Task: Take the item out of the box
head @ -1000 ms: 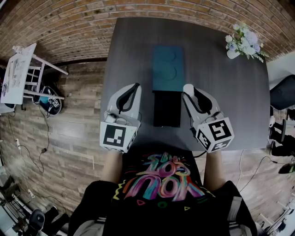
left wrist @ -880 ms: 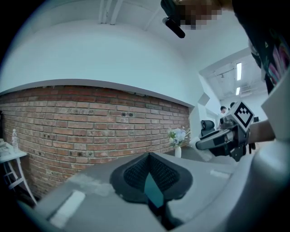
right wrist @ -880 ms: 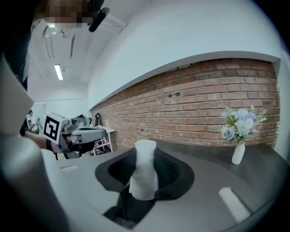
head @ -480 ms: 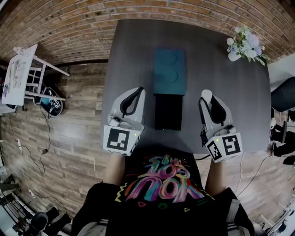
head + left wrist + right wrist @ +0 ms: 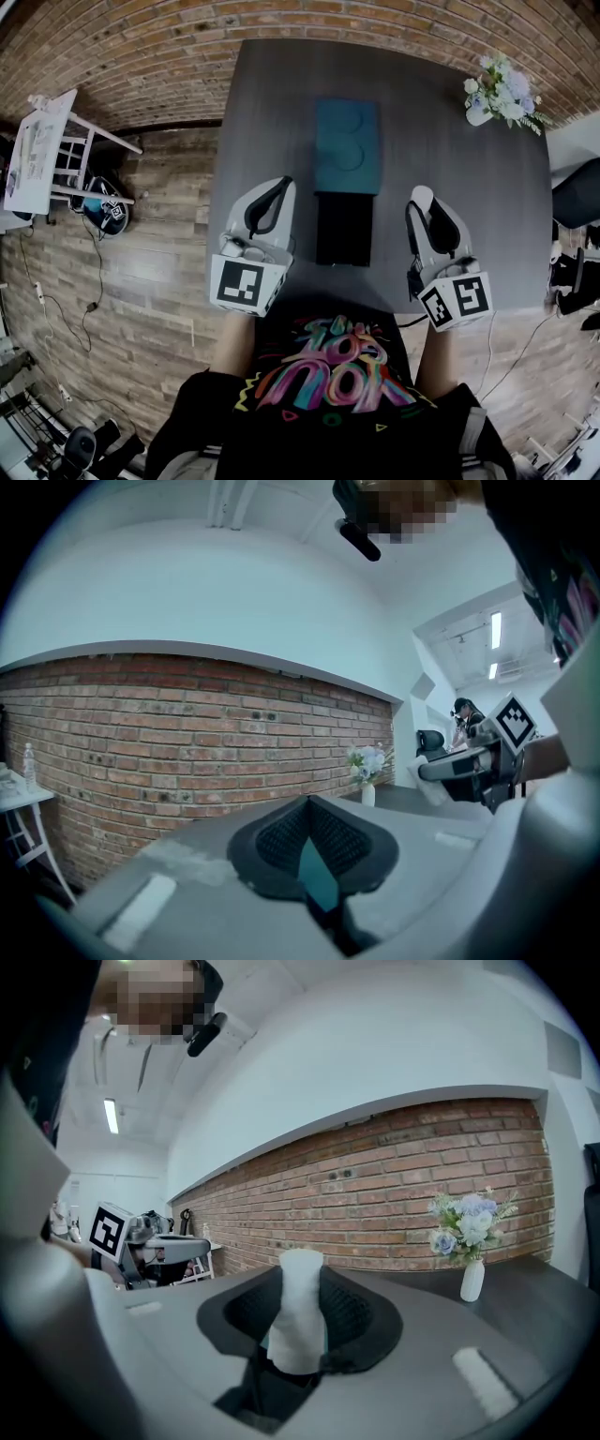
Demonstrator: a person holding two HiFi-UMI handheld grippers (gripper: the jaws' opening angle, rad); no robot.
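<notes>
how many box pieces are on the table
2: the teal piece lies centred on the table; the black piece lies end to end with it, nearer the person. None seems hidden.

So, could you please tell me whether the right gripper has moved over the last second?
Yes: the right gripper, holding the white item, moved rightward away from the black box in the head view.

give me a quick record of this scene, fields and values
black box: on the dark table, between the two grippers
teal tray: just beyond the box
left gripper: jaws together, nothing held
right gripper: clamped on a white item, right of the box
vase of flowers: far right corner
</notes>
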